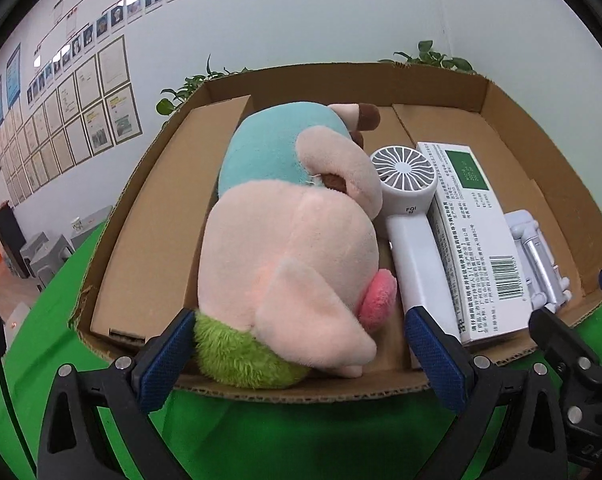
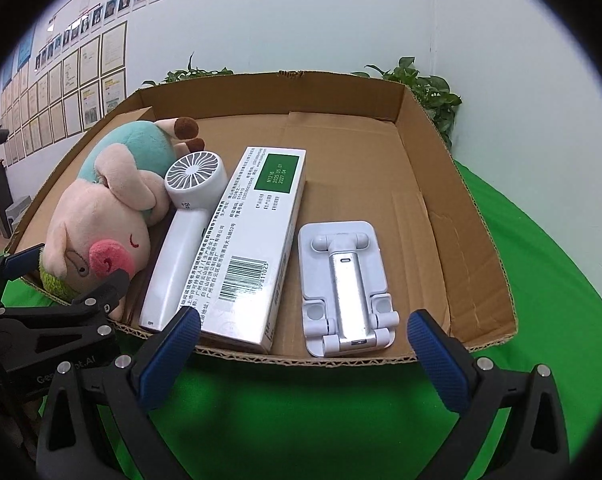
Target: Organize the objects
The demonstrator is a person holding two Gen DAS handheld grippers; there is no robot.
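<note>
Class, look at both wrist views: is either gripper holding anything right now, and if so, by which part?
Nothing is held. The left gripper is open in front of the plush pig; the right gripper is open, empty, before the phone stand in the cardboard box.

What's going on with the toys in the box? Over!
Left gripper open, right gripper open, both empty. Pink plush pig, white handheld fan, white carton, white folding stand side by side in cardboard box. Nothing blocking.
</note>
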